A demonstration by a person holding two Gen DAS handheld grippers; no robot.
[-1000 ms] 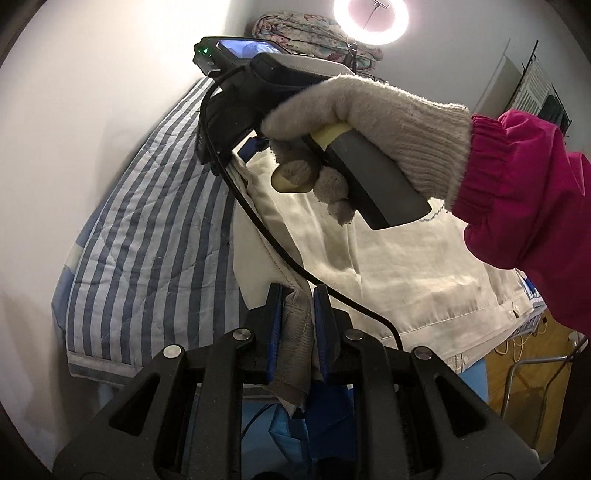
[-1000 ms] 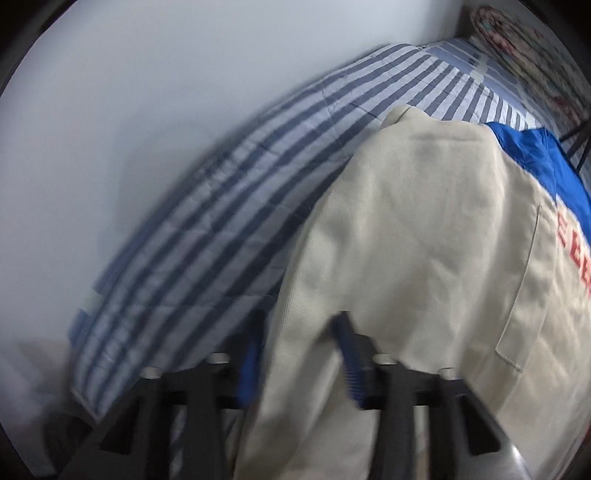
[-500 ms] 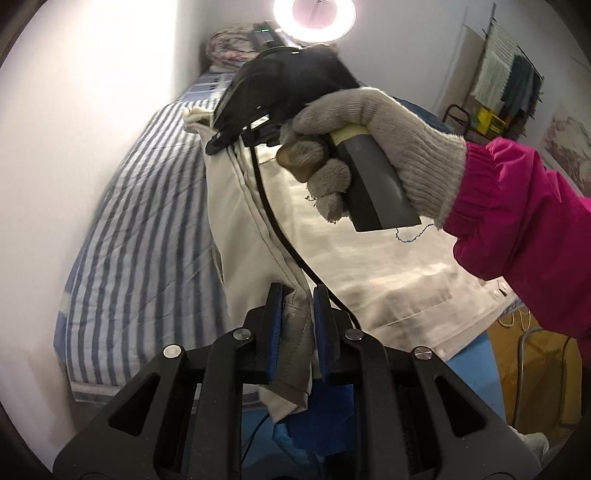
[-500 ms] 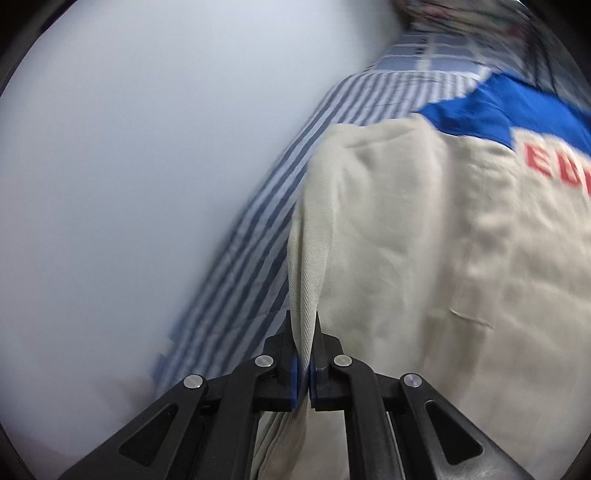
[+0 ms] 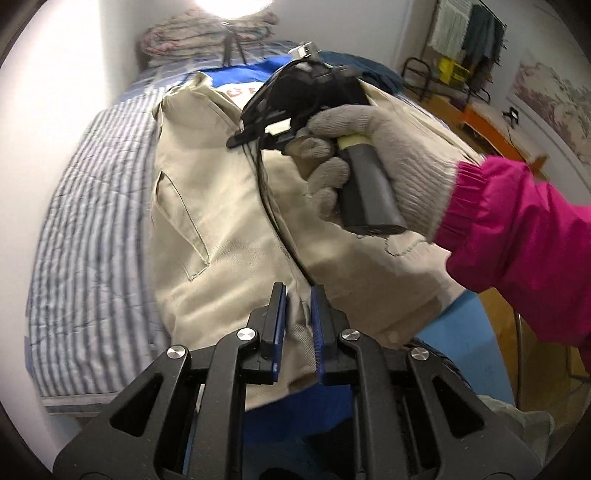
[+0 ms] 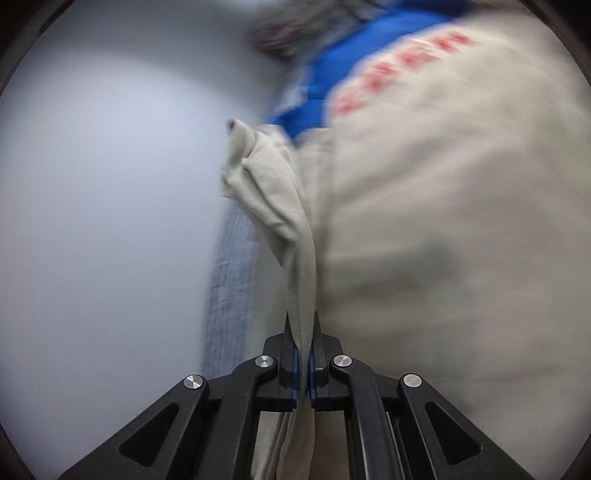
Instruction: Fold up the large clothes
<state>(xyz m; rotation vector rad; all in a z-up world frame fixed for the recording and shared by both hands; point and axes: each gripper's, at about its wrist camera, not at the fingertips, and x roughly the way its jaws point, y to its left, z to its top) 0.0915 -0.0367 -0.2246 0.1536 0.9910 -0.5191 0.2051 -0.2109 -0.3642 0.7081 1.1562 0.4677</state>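
Observation:
A large beige jacket with a blue upper panel and red letters lies on a striped bed. My left gripper is shut on a bunched edge of the jacket near its hem. In the right wrist view my right gripper is shut on a folded beige edge of the jacket, which rises in front of the camera; the red letters are blurred. The right gripper also shows in the left wrist view, held by a gloved hand above the jacket.
A white wall runs along the left of the bed. Folded quilts lie at the bed's head under a ring light. A clothes rack and an orange shelf stand at right. A cable trails from the right gripper.
The right gripper closed on the jacket's edge and carried it up and towards the bed's head. The left gripper kept its hold and swung its view towards the head of the bed.

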